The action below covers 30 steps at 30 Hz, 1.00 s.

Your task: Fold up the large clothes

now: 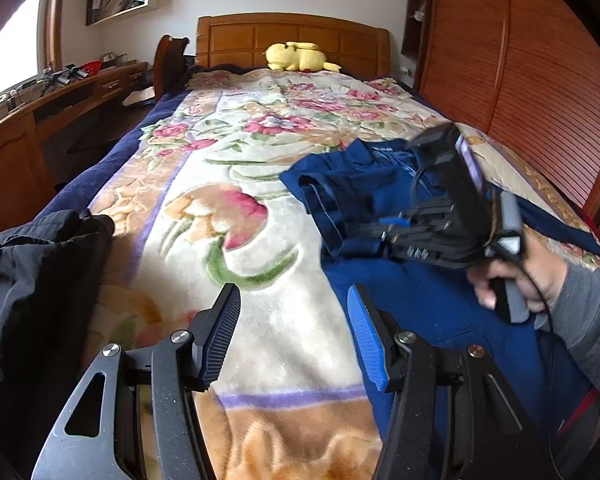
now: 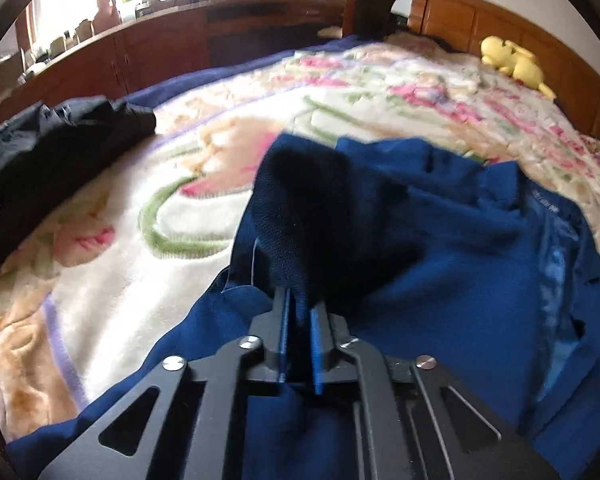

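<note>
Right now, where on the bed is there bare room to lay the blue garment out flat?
The widest free patch of floral blanket lies between the crumpled black garment and the blue garment, and runs up toward the yellow plush toy. The right side is crowded: blue fabric bunched under the right tongs.

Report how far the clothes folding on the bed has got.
Done: nothing looks finished. The blue garment lies rumpled on the floral blanket, with one part turned over itself. In hand: the right tool is shut on a bunch of its fabric; the left tool is open, empty. Left: flattening and folding it, then the black garment, still heaped.
</note>
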Each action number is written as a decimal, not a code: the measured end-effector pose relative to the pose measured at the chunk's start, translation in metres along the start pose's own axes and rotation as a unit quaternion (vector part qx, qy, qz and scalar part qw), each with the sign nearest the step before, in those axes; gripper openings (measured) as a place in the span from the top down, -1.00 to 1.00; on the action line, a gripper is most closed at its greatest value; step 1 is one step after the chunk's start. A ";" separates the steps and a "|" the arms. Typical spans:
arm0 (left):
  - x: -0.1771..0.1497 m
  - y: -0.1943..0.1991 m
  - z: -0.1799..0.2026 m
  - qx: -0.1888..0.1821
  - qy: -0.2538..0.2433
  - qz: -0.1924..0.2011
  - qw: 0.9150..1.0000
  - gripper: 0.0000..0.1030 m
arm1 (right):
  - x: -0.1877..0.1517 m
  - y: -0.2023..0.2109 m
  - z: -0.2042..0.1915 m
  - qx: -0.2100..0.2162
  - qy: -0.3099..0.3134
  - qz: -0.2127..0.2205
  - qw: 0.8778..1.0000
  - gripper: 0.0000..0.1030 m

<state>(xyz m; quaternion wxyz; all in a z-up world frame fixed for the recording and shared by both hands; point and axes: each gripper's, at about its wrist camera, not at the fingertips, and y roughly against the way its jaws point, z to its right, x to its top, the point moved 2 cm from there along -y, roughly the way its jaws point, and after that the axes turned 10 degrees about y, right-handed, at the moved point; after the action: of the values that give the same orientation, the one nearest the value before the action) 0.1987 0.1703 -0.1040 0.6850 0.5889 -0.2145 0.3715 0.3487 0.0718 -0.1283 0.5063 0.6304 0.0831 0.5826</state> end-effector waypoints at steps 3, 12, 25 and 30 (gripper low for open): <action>-0.004 0.001 0.012 -0.004 -0.012 -0.001 1.000 -0.11 | -0.006 0.029 0.007 -0.021 -0.002 0.027 0.999 0.88; -0.008 0.002 0.048 -0.035 -0.022 -0.007 0.999 -0.11 | -0.052 0.137 0.028 -0.074 -0.073 0.114 0.988 0.88; 0.002 -0.001 0.099 -0.081 -0.037 -0.001 0.996 -0.11 | -0.183 0.225 0.041 -0.178 -0.203 0.071 0.960 0.88; 0.002 -0.005 0.109 -0.091 -0.037 -0.005 0.995 -0.11 | -0.222 0.235 0.034 -0.179 -0.230 0.034 0.956 0.86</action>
<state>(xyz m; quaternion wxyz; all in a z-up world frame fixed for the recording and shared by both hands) 0.2196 0.0650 -0.0824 0.7292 0.5389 -0.2695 0.3245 0.1941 -0.2121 -0.0938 0.5963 0.6487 -0.1621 0.4442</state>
